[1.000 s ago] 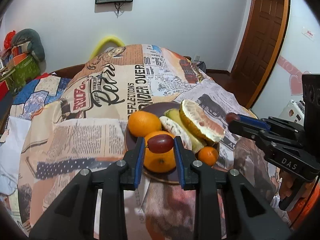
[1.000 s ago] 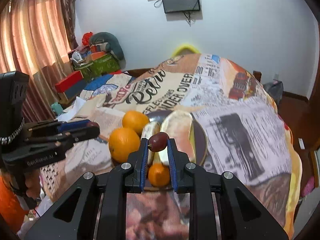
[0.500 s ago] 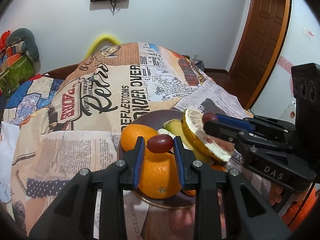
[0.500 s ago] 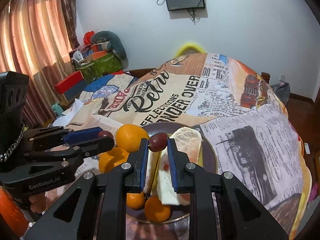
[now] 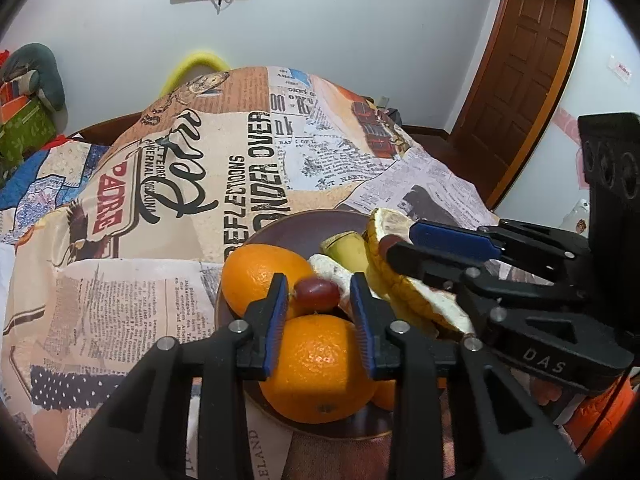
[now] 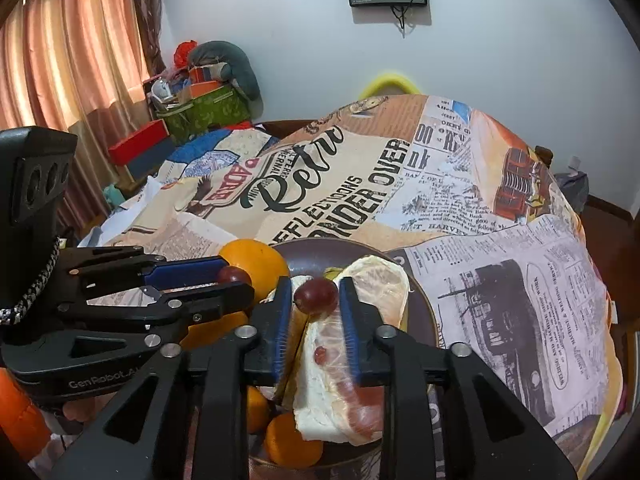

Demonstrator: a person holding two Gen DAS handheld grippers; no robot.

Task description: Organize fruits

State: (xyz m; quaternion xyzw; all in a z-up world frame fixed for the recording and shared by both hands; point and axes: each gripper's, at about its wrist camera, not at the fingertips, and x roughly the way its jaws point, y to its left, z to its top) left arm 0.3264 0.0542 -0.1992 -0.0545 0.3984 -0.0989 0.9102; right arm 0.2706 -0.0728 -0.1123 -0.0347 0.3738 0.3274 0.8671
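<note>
Your left tongs (image 5: 318,298) and right tongs (image 6: 314,308) had both just been easing apart over the plate (image 5: 288,228), each red grape (image 5: 317,292) (image 6: 315,295) loose between spread blue pads, so both looked mid-release onto the piled fruit. Grapes were smooth, glossy ovals; the oranges (image 5: 320,368) dimpled; the pomelo wedge (image 6: 380,284) pithy; the worktop cloth (image 5: 132,300) newsprint-patterned

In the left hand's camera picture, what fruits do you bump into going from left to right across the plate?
Far orange → red grape between the left gripper fingers → green banana → cut pomelo.
</note>
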